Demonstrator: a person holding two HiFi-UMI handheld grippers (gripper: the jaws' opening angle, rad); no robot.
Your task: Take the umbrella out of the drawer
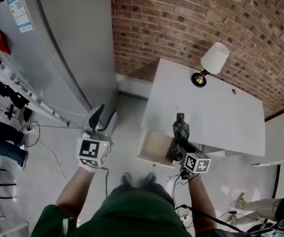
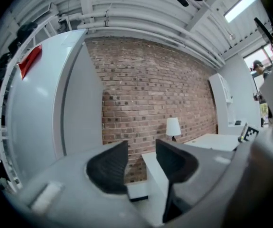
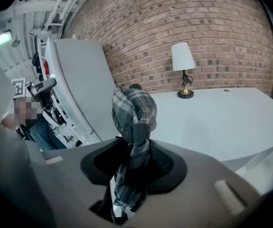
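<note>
The right tool (image 3: 134,163) clamps the folded umbrella (image 3: 132,109), which sticks out ahead of it, with the open drawer (image 1: 154,147) below. The left tool (image 2: 141,167) stands partly open and empty. The grip is on loose fabric, so the umbrella may slip out.

Red brick wall (image 1: 206,23) located at rear. White desk (image 1: 221,112) set by wall; table lamp (image 1: 211,63) stood on desktop. Tall grey cabinet (image 1: 62,43) located left. Floor (image 1: 127,127) finished pale grey.

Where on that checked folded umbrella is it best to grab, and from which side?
Just below the dark band on the umbrella, from the side, as the right gripper holds it: there the folded cloth is a slim, tight bundle.
</note>
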